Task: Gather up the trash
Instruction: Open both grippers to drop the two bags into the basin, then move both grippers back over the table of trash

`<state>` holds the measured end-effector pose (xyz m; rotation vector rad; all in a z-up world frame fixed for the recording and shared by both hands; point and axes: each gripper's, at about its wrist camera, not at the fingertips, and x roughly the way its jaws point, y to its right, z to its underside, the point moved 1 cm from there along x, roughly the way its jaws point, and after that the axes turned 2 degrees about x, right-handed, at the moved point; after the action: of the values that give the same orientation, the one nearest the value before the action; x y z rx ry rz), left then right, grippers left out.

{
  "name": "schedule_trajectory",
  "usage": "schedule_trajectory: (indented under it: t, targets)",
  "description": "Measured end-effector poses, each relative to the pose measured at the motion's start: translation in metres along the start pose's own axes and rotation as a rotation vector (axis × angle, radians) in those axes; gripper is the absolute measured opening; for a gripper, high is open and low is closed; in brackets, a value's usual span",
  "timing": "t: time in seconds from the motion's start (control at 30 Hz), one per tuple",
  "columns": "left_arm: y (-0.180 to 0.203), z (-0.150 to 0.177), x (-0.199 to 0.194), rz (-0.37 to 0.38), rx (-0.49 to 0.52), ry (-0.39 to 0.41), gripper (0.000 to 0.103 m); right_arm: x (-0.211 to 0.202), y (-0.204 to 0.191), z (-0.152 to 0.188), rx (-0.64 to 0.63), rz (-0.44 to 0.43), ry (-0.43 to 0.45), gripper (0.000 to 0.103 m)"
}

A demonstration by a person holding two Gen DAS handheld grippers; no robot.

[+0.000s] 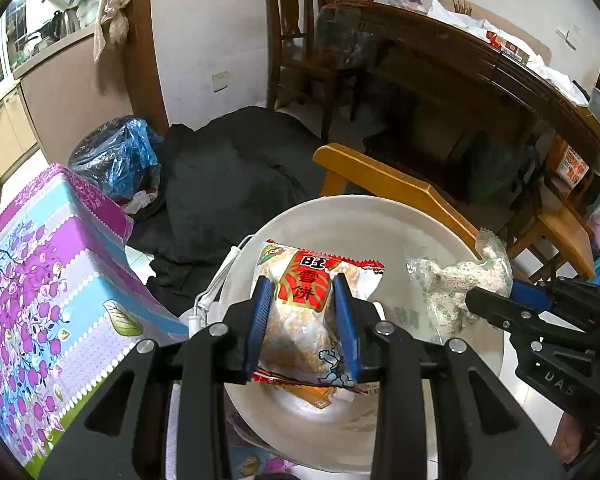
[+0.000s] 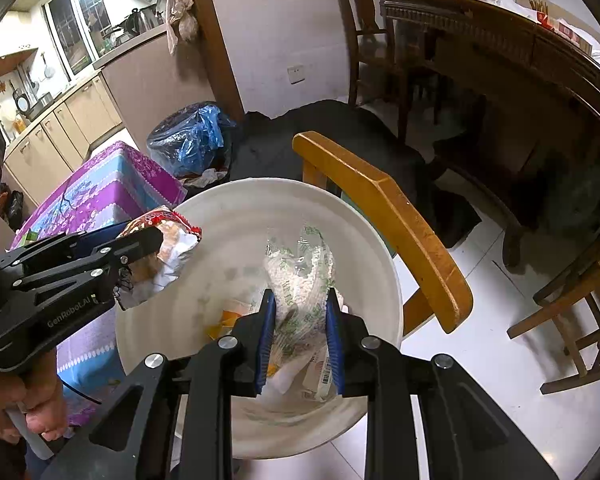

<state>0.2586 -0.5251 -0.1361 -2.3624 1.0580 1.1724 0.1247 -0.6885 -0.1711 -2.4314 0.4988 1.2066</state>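
Two grippers work over the white bucket point(image 1: 384, 216), and each is clamped on one piece of trash. We see the left gripper point(image 1: 302, 320) with its blue pads pressed on both sides of the rice cracker packet point(image 1: 300, 320). We read the packet's long axis as running along the fingers, with its red serrated end pointing away from the camera, over the bucket's opening. The right gripper point(image 2: 300, 336) pinches the clear crumb bag point(image 2: 300, 276) between its pads. That bag also lies lengthwise along the fingers, its twisted free end pointing up and away above the bucket's interior. We note both items suspended inside the rim, the packet toward the side of the purple floral tablecloth point(image 1: 52, 280), the bag toward the yellow wooden chair point(image 2: 392, 220). More wrappers lie on the bucket's bottom.
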Motion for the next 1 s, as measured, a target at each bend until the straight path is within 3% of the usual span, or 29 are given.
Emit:
schedule_trajectory:
  t: [0.07, 0.17, 0.2, 1.0]
  targets:
    - [0.0002, -0.0001, 0.0013, 0.000, 0.001, -0.003, 0.032, 0.0012, 0.0010, 0.0004, 0.006, -0.004, 0.001, 0.027]
    - [-0.0004, -0.0003, 0.0023, -0.010, -0.002, -0.006, 0.058, 0.0011, 0.0025, 0.0010, 0.021, -0.014, 0.009, 0.039]
    - [-0.0012, -0.0001, 0.0027, -0.013, -0.006, -0.006, 0.063, 0.0017, 0.0031, 0.0011, 0.023, -0.014, 0.012, 0.039]
    - [0.0012, 0.0059, 0.0099, -0.028, -0.005, -0.028, 0.063, 0.0022, 0.0038, 0.0043, 0.035, -0.033, 0.026, 0.039]
